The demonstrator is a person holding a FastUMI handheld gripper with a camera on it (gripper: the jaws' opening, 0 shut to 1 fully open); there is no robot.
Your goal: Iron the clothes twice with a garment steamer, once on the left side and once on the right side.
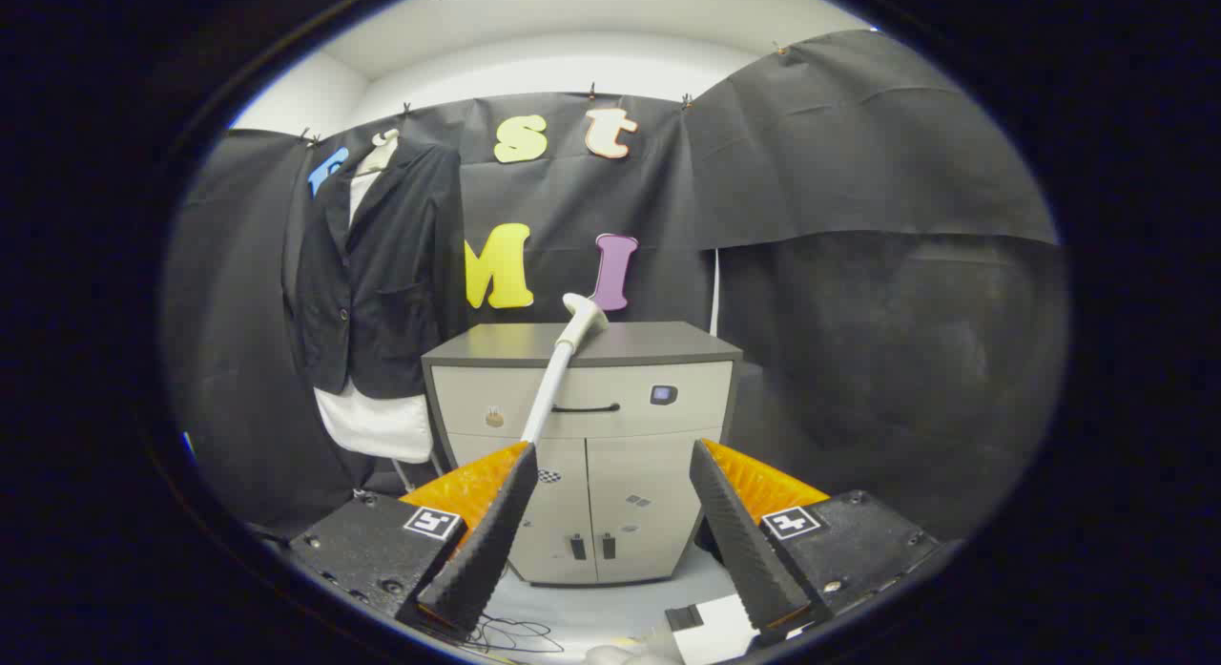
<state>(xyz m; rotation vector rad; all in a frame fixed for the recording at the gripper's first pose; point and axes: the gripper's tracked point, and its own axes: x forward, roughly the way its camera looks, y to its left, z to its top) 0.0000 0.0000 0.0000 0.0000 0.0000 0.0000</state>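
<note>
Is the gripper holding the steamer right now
No, the gripper is open with nothing between its fingers, and the steamer rests on the cabinet beyond them.

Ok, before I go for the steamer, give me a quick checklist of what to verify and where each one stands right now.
1. Gripper open wide enough for the handle: ok, fingers are spread with nothing between them.
2. Garment steamer within sight: ok, it lies on the cabinet, its head over the top and its handle slanting off the front edge.
3. Handle lined up between the fingers: not ok, its lower end sits at one fingertip rather than in the gap.
4. Black jacket hung and ready: ok, it hangs beside the cabinet over a white garment.
5. Steamer switched on: cannot tell.
</note>
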